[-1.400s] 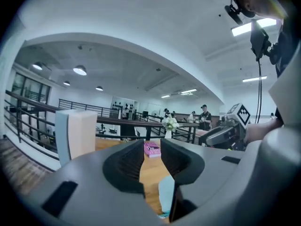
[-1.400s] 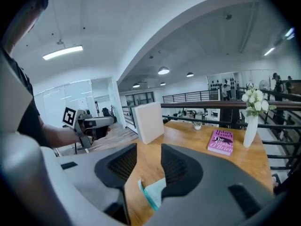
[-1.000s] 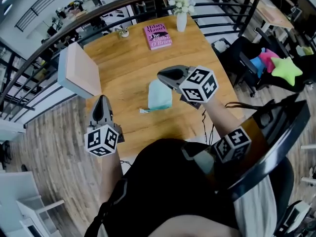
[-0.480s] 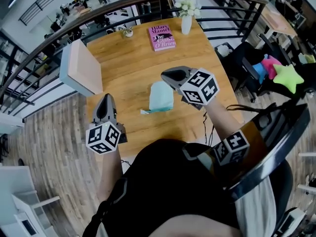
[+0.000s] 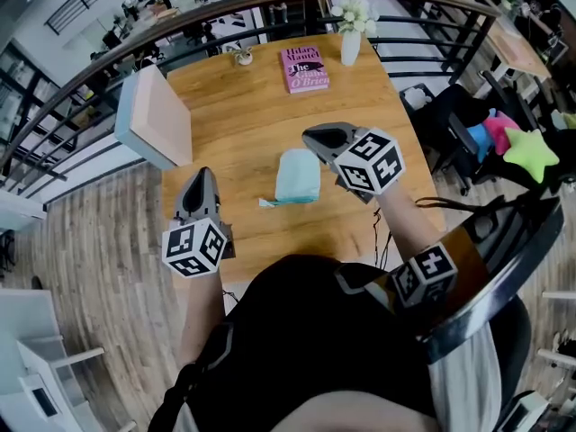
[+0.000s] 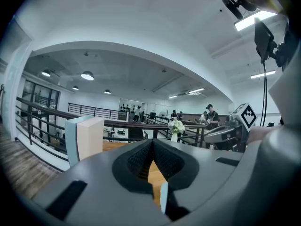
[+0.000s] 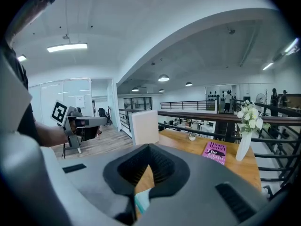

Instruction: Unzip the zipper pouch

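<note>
A light teal zipper pouch lies flat on the wooden table, its pull tab sticking out at the near left corner. My right gripper hovers just right of the pouch's far corner, shut and empty. Well left of the pouch, my left gripper is over the table's left edge, also shut with nothing in it. In the left gripper view the jaws meet and only a sliver of the pouch shows below them. Below the closed tips in the right gripper view, one pouch corner is visible.
A pink book and a white vase of flowers stand at the table's far edge, a small ornament beside them. A pale upright box sits at the left edge. A railing curves behind; chairs and a green star cushion are right.
The head view has drifted slightly, so everything sits a little lower right in it. Both grippers and the pouch keep their places relative to each other.
</note>
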